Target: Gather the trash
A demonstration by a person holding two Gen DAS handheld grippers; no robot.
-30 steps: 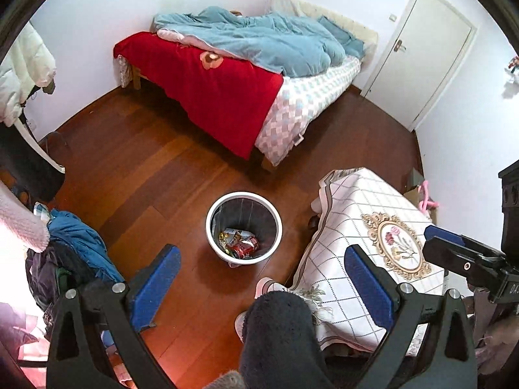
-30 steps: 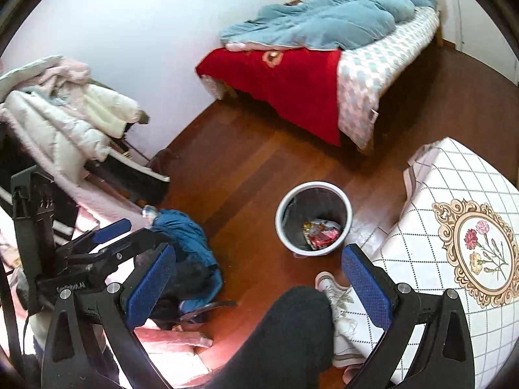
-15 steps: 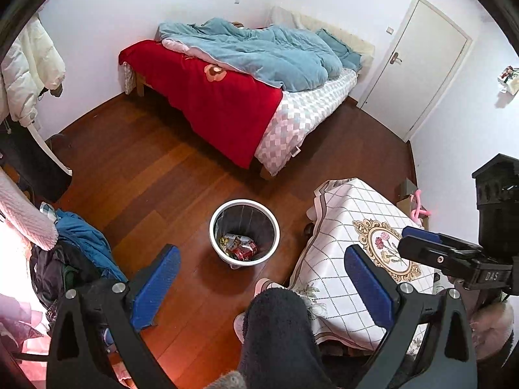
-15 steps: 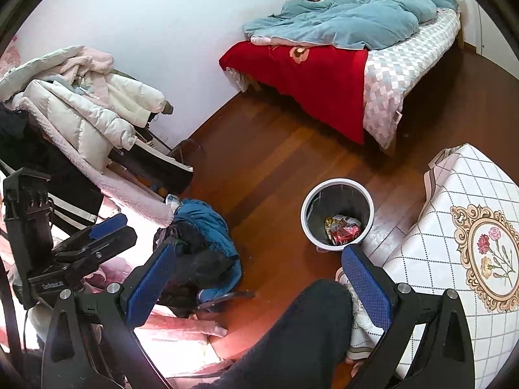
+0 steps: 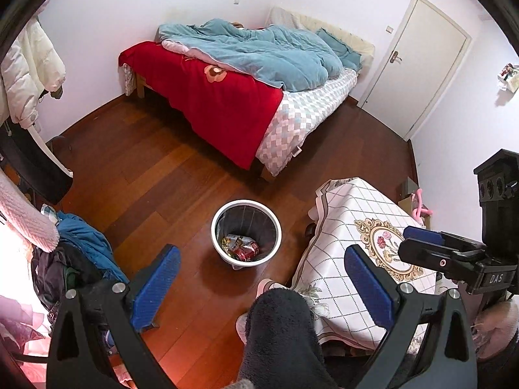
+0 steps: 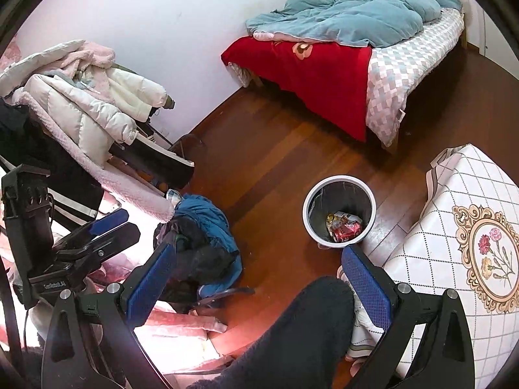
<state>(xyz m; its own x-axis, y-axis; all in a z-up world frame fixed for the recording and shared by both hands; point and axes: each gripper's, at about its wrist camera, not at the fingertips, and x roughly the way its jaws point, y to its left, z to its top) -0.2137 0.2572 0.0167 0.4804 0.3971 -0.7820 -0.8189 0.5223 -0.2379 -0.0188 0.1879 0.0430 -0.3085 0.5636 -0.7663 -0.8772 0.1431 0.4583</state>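
**Both Grippers Released Above Loaded Trash Bin**

**Grippers.** The left gripper (image 5: 261, 278) is spread wide with nothing between its blue-padded fingers (image 5: 155, 283). The right gripper (image 6: 259, 278) is likewise released and empty; it also shows at the right edge of the left wrist view (image 5: 431, 243), its fingers apart there too. Both are held high over the room, well apart from the floor.

**Task items.** The trash bin (image 5: 218, 243), white-rimmed with dark mesh walls, stands upright on the wooden floor (image 5: 146, 175), between the bed (image 5: 292, 123) and the person's dark-clad leg (image 5: 282, 334). The trash (image 5: 240, 248) lies at the bottom of the bin: a crushed red can (image 6: 345, 230) and crumpled wrappers (image 6: 340, 218).

**Surroundings.**
- A table covered by a white grid-pattern cloth with a floral medallion (image 6: 493, 253) stands just beside the bin.
- A blue garment (image 6: 207, 220) lies heaped on a chair, near the bin.
- White and pink coats (image 6: 87, 103) are piled against the wall.
- A closed white door (image 5: 418, 64) stands past the bed.
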